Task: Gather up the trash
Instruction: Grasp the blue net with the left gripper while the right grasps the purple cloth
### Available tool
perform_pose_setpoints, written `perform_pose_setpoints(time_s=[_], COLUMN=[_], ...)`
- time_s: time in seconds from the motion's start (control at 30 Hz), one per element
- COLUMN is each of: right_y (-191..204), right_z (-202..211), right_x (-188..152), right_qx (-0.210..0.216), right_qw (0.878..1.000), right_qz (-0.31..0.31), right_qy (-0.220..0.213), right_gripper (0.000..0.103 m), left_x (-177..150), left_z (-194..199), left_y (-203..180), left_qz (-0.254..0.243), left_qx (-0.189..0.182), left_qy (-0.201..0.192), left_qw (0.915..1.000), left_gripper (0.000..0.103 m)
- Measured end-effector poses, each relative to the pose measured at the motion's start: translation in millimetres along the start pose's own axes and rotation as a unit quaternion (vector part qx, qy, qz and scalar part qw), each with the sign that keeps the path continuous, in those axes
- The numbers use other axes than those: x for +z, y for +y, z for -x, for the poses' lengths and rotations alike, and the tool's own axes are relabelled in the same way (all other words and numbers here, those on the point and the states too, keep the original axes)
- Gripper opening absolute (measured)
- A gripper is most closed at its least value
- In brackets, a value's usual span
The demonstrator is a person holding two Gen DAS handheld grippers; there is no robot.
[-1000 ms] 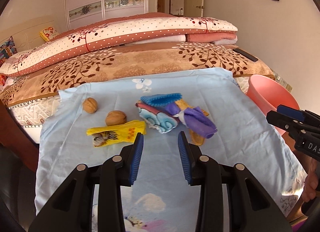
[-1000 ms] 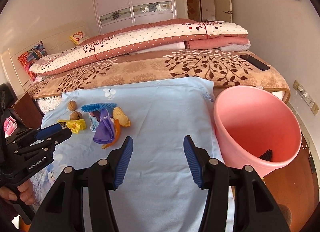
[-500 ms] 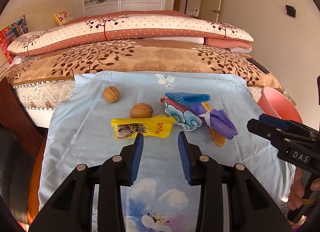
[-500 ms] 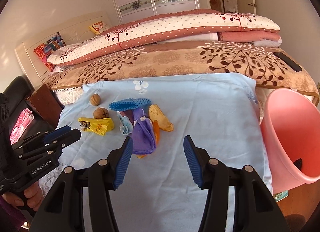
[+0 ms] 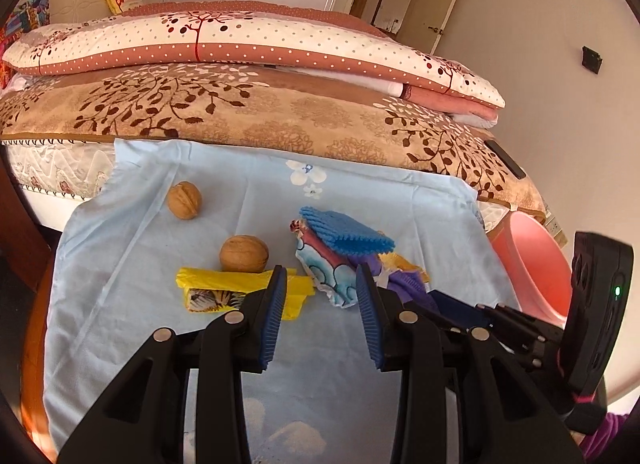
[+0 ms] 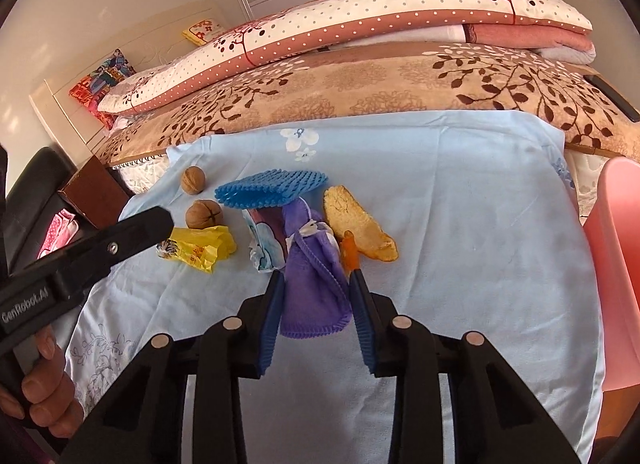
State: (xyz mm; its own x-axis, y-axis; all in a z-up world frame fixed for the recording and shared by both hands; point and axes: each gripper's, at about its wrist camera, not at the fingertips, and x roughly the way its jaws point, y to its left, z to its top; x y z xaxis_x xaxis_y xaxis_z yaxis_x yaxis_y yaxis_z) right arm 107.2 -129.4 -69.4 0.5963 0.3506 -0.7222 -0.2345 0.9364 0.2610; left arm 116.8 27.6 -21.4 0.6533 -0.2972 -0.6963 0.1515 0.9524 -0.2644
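On a light blue cloth lie two walnuts, a yellow wrapper, a blue mesh pad, a patterned wrapper, a purple cloth and a fruit peel. My left gripper is open, its left finger over the yellow wrapper's right end. My right gripper is open with the purple cloth lying between its fingers. The pink bin stands at the right.
A bed with brown leaf-print bedding and a folded dotted quilt lies behind the cloth. A phone rests on the bed's right side. A dark wooden piece stands at the left.
Both grippers moved forward and down toward the trash pile. The right gripper's fingers now sit either side of the purple cloth, and the left gripper has reached the yellow wrapper.
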Motion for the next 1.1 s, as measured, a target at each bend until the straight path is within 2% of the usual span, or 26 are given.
perform_pose_setpoints(time_s=[0.2, 0.37, 0.53, 0.67, 0.7, 0.73, 0.83, 1.1], right_y=[-5.8, -6.8, -8.1, -9.2, -9.3, -9.7, -9.8, -19.0], right_z=[8.1, 12.8, 14.5, 16.8, 17.5, 18.2, 21.8, 44.7], right_x=[-5.2, -8.6, -11.1, -13.1, -13.8, -14.2, -15.6, -20.3], right_qx=[0.006, 0.003, 0.001, -0.003, -0.003, -0.004, -0.006, -0.013], right_qw=[1.0, 1.0, 1.0, 1.0, 1.0, 1.0, 1.0, 1.0], right_qz=[-0.002, 0.004, 0.007, 0.009, 0.009, 0.009, 0.006, -0.009], right_qy=[-0.003, -0.004, -0.005, -0.006, -0.006, -0.006, -0.007, -0.025], right_gripper=[0.03, 0.03, 0.03, 0.03, 0.03, 0.03, 0.03, 0.03], left_x=[18.2, 27.8, 22.2, 15.2, 14.6, 13.9, 12.1, 11.7], left_z=[-18.6, -40.2, -61.6, -62.0, -61.3, -60.9, -59.5, -28.5], left_y=[-5.9, -2.3, -2.4, -6.8, -7.2, -7.6, -9.3, -16.9], left_qz=[0.027, 0.053, 0.063, 0.056, 0.057, 0.057, 0.056, 0.041], left_qx=[-0.003, -0.001, -0.003, -0.004, -0.004, -0.006, -0.011, -0.021], left_qy=[0.003, 0.022, 0.06, 0.048, 0.046, 0.046, 0.05, 0.008], left_qw=[0.9996, 0.9984, 0.9962, 0.9973, 0.9973, 0.9973, 0.9971, 0.9989], left_gripper=[0.036, 0.036, 0.036, 0.036, 0.035, 0.024, 0.007, 0.006])
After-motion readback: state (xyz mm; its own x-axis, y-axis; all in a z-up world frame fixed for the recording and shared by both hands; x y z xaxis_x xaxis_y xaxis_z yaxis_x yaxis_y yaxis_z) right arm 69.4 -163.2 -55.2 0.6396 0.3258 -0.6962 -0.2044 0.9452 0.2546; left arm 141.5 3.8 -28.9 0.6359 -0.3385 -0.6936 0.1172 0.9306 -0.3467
